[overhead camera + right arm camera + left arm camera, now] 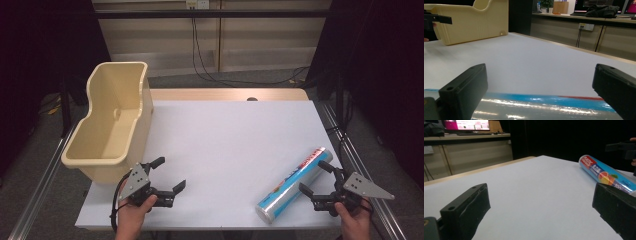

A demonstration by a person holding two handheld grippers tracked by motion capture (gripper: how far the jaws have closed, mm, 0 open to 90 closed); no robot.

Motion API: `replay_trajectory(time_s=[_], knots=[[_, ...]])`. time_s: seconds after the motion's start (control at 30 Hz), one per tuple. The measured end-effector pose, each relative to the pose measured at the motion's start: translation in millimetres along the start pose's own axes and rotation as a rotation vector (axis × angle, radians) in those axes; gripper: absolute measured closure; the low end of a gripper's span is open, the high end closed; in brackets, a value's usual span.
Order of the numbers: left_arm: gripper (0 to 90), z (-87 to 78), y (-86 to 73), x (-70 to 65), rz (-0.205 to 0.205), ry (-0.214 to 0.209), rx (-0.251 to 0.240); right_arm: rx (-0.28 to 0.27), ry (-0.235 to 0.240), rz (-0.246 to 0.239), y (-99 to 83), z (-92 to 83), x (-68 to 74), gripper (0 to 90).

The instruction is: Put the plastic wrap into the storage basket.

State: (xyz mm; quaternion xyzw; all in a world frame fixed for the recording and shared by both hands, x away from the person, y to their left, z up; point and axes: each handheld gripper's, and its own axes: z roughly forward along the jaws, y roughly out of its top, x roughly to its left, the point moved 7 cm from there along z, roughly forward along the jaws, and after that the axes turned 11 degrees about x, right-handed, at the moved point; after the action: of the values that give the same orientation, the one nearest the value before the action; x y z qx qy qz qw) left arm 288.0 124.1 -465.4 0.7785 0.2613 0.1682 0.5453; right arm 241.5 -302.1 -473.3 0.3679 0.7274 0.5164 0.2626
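Black jaws of the right tongs (317, 176) are standing wide apart, straddling the plastic-wrap roll (292, 186) without pressing on it; the roll is lying on the white counter (230, 135) near its front right corner. Left tongs (167, 173) are hovering near the front left, jaws spread on nothing. Farther back, a cream tub (112, 120) is sitting at the counter's left edge.

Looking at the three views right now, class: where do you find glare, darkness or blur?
High view: even light on the white table, dark surroundings at both sides. Right gripper view: bright glare streaks along the shiny roll, which lies soft and close. Left gripper view: black background beyond the table, the near jaws slightly blurred.
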Motion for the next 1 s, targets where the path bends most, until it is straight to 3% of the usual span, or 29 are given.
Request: replay_trajectory(time_s=[0.17,0.6,1.0], knots=[[0.9,16.0,3.4,-11.9,-0.003,-0.037,0.028,-0.001,-0.004,0.004,-0.4,-1.7,-0.7,0.0],[0.9,42.6,15.9,-35.5,-0.006,-0.099,0.044,0.000,-0.004,0.003,-0.6,-2.1,-0.8,0.0],[0.9,78.7,29.0,-69.6,-0.008,-0.186,0.084,-0.003,-0.014,0.008,-1.2,-3.4,-1.9,0.0]])
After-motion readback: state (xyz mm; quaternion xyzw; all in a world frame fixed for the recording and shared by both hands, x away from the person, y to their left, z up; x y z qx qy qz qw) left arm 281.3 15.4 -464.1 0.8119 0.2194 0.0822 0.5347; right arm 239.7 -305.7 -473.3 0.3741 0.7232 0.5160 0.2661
